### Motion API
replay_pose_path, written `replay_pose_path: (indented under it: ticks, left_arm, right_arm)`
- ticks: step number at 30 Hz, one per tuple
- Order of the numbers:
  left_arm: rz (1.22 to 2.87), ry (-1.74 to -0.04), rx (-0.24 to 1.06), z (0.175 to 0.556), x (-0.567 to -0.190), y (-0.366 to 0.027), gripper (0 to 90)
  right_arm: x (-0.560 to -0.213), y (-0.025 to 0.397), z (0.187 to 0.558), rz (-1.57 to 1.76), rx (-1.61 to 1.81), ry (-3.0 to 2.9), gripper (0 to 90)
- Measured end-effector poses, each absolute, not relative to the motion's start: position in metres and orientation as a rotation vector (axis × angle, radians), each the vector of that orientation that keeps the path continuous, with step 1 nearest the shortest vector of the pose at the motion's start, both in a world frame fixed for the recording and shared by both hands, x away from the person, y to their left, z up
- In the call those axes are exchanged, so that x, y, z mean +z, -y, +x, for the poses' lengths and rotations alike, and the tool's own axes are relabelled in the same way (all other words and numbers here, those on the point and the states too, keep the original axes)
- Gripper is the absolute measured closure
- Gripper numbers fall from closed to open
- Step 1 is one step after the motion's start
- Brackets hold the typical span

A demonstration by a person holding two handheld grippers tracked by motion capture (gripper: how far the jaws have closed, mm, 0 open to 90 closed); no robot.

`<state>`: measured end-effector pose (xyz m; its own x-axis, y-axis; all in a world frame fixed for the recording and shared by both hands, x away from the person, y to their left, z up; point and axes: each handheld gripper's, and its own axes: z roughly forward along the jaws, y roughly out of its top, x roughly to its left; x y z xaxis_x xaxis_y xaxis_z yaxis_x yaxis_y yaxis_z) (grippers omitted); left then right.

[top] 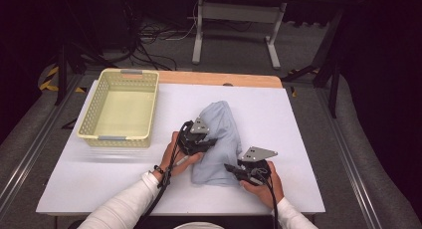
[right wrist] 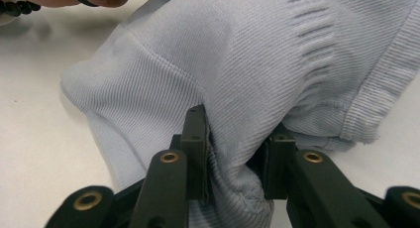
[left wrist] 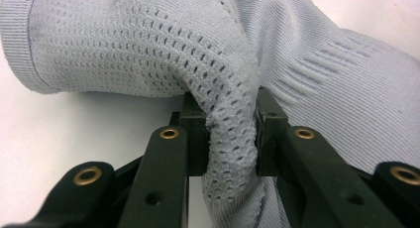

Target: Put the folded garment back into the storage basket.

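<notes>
Soft ribbed knit garment (left wrist: 317, 79), matt black claws, perforated glossy plastic basket (top: 94, 109).

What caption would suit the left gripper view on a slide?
Left tool shut on a bunched fold of the pale blue knit garment, above the white table.

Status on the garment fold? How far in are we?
Done: the pale blue knit garment is bunched roughly folded on the white table. In hand: left gripper and right gripper each pinch a fold of it. Left: the yellow basket beside it holds nothing; the garment probably goes there next.
</notes>
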<state>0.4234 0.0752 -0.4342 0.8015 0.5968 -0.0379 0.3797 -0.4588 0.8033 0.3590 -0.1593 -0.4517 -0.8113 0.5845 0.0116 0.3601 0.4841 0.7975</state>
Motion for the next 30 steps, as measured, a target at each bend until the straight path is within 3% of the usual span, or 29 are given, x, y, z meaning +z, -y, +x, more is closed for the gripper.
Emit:
replay_pose_path:
  ticks: [30]
  left_arm:
    - [2.139, -0.678, 0.459, 0.437, -0.405, -0.06, 72.7]
  right_arm:
    - [-0.435, 0.162, 0.372, 0.82, 1.281, -2.377, 70.8]
